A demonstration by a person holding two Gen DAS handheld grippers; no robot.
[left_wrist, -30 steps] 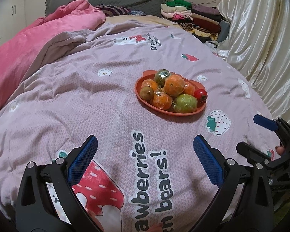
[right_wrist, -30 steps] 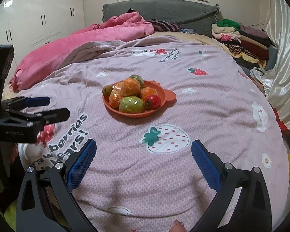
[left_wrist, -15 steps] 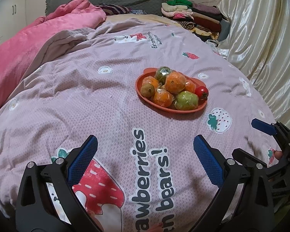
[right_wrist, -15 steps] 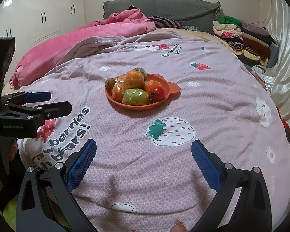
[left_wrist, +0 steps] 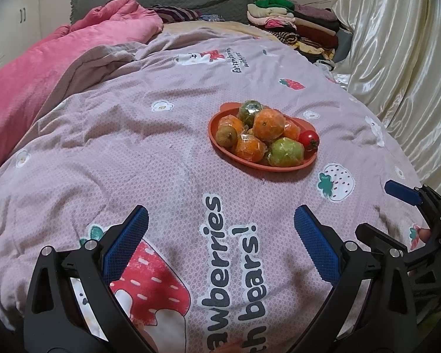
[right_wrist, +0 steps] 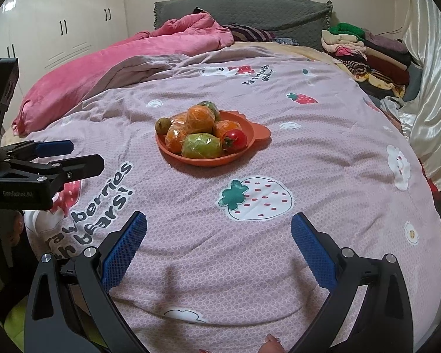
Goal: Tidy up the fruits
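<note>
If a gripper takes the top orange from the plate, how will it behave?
The top orange looks plastic-wrapped, so probably slippery between the pads. It is round and rests on other fruit in the orange plate, so a nudge may roll it off. The soft quilt might let the plate tilt.

My left tool [left_wrist: 220,229]: matt black plastic arms, silvery metal screws, blue pads [left_wrist: 126,239] with a rough mesh-like texture. My right tool [right_wrist: 219,235] looks the same. Mauve printed cotton-like quilt [left_wrist: 132,153] on the bed: woven, matt, lightly wrinkled. Orange oval plate [right_wrist: 250,135] reads as smooth matt plastic. Several fruits [left_wrist: 251,147] wear shiny crinkled clear film; the small red tomato [right_wrist: 234,139] is bare and glossy. Pink blanket [right_wrist: 103,64] looks fleecy. Cream curtain [left_wrist: 397,58] has a satin sheen. White wardrobe doors [right_wrist: 58,29] are glossy.
</note>
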